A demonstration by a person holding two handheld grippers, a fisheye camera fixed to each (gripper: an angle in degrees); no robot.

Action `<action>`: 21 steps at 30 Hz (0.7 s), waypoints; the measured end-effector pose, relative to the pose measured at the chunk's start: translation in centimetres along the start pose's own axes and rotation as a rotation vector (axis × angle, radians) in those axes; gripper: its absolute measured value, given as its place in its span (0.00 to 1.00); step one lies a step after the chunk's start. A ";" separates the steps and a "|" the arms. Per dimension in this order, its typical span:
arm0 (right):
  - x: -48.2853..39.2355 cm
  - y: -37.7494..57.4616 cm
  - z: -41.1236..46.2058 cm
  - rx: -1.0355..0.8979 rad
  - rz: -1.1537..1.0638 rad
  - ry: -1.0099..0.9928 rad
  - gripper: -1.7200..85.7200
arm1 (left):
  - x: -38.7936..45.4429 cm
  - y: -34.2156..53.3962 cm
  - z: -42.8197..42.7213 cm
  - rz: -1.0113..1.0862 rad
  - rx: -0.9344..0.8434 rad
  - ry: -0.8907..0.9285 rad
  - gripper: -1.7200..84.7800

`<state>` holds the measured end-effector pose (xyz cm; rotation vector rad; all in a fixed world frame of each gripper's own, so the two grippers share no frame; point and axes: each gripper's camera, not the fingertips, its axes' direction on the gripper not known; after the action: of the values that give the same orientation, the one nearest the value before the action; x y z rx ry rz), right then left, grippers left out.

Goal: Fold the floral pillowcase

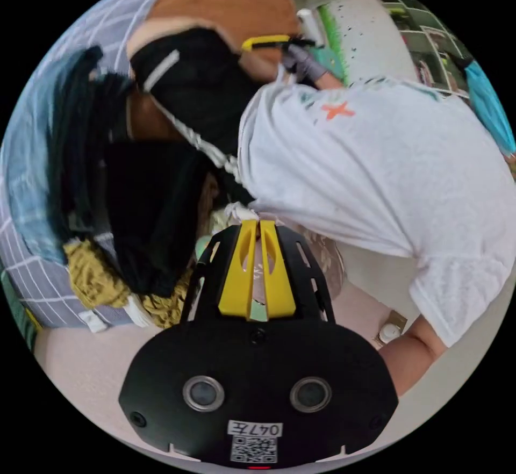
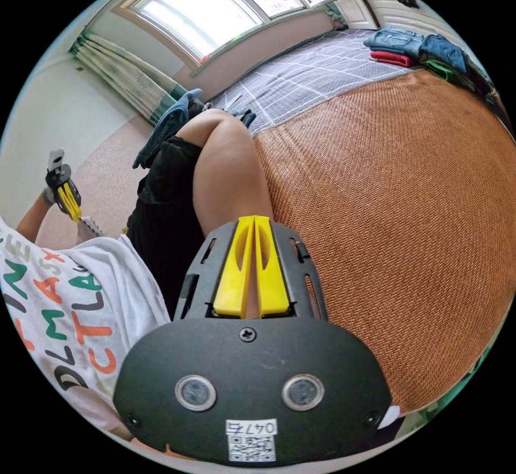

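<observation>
Left gripper view looks down past a person's white cotton T-shirt toward a heap of clothes: dark, limp fabric, a mustard knit with a nubbly texture, and a twisted white cord. The left gripper has its two tapered yellow jaws drawn together at the tips, which touch a bunched pale cloth just beyond them; whether they actually pinch it cannot be told, nor whether that cloth is the floral pillowcase. Far up in the view the right gripper shows as a thin yellow bar held in a gloved hand above a brown woven mat.

Right gripper view has the right gripper with its yellow wedge-shaped jaws pressed flat together, nothing between them, poised just in front of the person's bare knee. The coarse, ribbed woven mat spreads wide beside it, bordered by a grey grid-patterned sheet carrying folded clothes. The left gripper appears small at the side, jaws close together, over a speckled floor.
</observation>
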<state>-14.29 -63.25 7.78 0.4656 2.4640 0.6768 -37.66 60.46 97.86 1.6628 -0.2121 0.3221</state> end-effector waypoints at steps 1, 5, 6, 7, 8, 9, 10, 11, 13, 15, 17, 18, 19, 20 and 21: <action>0.0 0.6 -0.3 0.022 -0.011 -0.002 0.01 | 1.6 -1.1 -3.4 0.021 0.094 -0.107 0.01; -0.2 2.7 -1.6 0.113 -0.055 -0.005 0.01 | 7.1 -4.8 -13.3 0.153 0.445 -0.277 0.01; -0.2 3.6 -2.2 0.149 -0.059 -0.002 0.01 | 9.4 -7.1 -14.8 0.237 0.497 -0.307 0.01; -0.1 4.5 -2.9 0.185 -0.056 0.008 0.01 | 11.8 -9.8 -15.8 0.293 0.539 -0.386 0.01; 0.0 5.0 -3.2 0.204 -0.050 0.018 0.01 | 12.8 -11.2 -16.2 0.307 0.555 -0.433 0.01; 0.1 6.0 -3.9 0.239 -0.033 0.039 0.01 | 14.8 -14.0 -17.0 0.333 0.590 -0.551 0.01; 0.2 7.2 -4.8 0.272 -0.014 0.067 0.01 | 16.7 -16.4 -17.7 0.409 0.653 -0.641 0.01; 0.2 7.8 -5.2 0.287 -0.005 0.087 0.01 | 17.5 -17.6 -18.2 0.453 0.697 -0.659 0.01; 0.1 10.3 -7.0 0.330 0.034 0.173 0.01 | 19.4 -22.4 -20.6 0.621 0.801 -0.536 0.01; -0.2 12.3 -8.6 0.370 0.068 0.232 0.01 | 20.4 -26.0 -21.3 0.697 0.825 -0.464 0.01; -0.7 14.6 -10.2 0.407 0.105 0.293 0.01 | 21.0 -28.7 -20.9 0.740 0.853 -0.425 0.01; -1.0 16.1 -11.1 0.428 0.135 0.330 0.01 | 21.3 -29.9 -20.1 0.772 0.865 -0.388 0.01; -1.3 17.6 -12.0 0.447 0.169 0.362 0.01 | 21.5 -30.9 -18.6 0.804 0.866 -0.396 0.01; -1.4 18.4 -12.3 0.453 0.187 0.372 0.01 | 21.5 -31.5 -17.5 0.814 0.859 -0.409 0.01; -1.4 19.7 -12.9 0.455 0.223 0.382 0.01 | 21.1 -32.9 -14.9 0.810 0.815 -0.410 0.01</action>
<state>-17.05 -52.53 28.66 0.8613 2.9698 0.2983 -8.39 80.20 75.38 2.3804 -1.2055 0.7355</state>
